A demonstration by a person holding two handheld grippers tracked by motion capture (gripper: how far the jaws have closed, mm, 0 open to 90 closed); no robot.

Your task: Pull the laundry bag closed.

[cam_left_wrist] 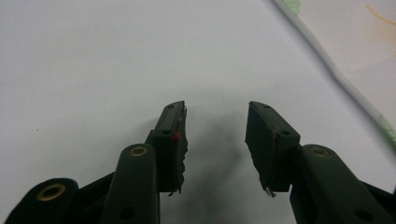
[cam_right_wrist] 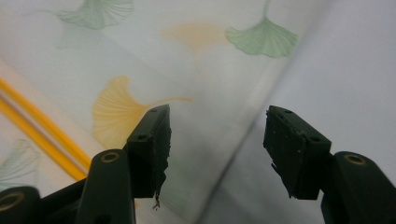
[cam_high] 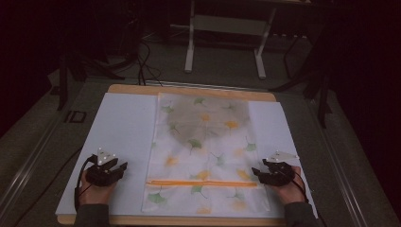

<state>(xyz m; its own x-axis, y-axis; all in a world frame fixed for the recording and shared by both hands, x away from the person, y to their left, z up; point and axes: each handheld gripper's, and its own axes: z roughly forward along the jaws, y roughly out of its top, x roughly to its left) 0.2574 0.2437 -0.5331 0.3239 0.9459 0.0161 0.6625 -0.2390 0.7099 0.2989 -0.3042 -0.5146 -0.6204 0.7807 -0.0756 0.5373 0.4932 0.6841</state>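
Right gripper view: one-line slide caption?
Open right gripper poised over the leaf-print cloth's edge on the white sheet.

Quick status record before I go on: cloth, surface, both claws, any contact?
cloth: leaf-print fabric with orange stripe, lying flat
surface: white sheet on wooden table
left claw: open, over white sheet, left of cloth
right claw: open, straddling the cloth's right edge
contact: neither claw grips the cloth
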